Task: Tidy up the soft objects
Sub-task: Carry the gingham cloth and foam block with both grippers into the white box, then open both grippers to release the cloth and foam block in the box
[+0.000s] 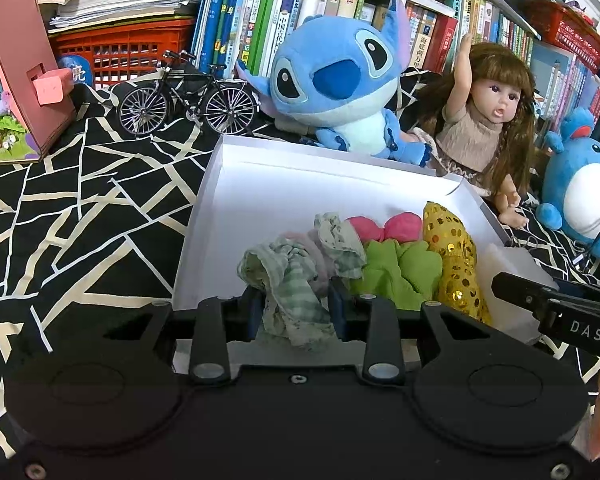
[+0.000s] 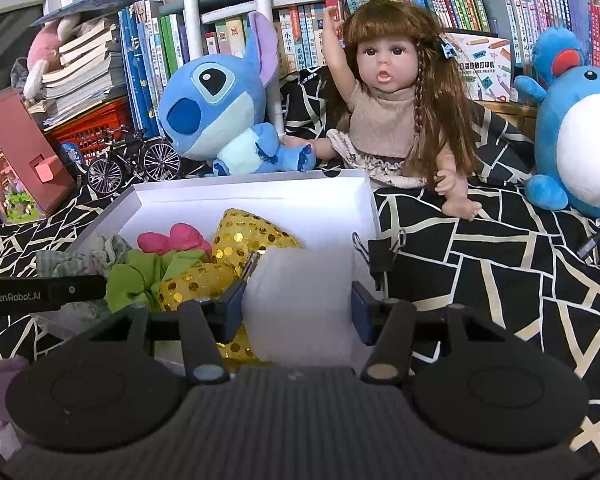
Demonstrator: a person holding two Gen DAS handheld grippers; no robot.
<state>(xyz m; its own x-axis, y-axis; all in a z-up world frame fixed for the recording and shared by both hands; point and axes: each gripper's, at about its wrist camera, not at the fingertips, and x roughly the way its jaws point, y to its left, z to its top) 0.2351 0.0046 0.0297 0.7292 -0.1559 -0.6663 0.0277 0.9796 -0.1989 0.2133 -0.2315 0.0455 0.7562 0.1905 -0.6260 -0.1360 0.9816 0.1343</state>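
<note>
Partly tongs-hidden: checked cloth, white pad.

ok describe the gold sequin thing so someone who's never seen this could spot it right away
Find the shallow white box in front of the blue plush and the doll. Among the soft items at its near end, the gold sequin piece lies beside pink and green fabric; it alone glitters with shiny discs.

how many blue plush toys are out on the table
2. A big-eared blue plush sits behind the white box, left of the doll; a round blue plush stands at far right. Others may be out of view.
</note>
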